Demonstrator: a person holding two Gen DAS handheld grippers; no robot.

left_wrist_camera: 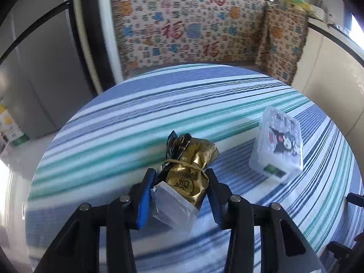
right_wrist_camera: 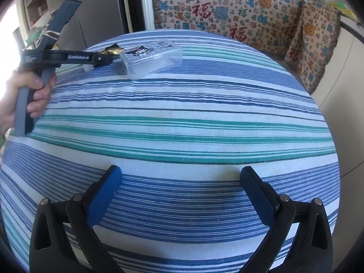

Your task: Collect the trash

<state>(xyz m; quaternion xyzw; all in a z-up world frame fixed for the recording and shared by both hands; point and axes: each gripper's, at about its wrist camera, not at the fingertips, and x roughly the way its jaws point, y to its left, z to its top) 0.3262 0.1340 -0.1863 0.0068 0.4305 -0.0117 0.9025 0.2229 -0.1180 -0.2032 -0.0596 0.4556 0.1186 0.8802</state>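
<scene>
My left gripper is shut on a gold and black snack wrapper tied with a rubber band, with a clear plastic piece under it, held just above the striped tablecloth. A clear plastic box with a cartoon sticker lies on the cloth to its right. In the right wrist view my right gripper is open and empty over the near part of the tablecloth. The left gripper, the wrapper and the box show at the far left.
A sofa with a patterned cover stands behind the round table. Grey cabinets are at the left. A white counter runs along the right. The person's hand holds the left gripper's handle.
</scene>
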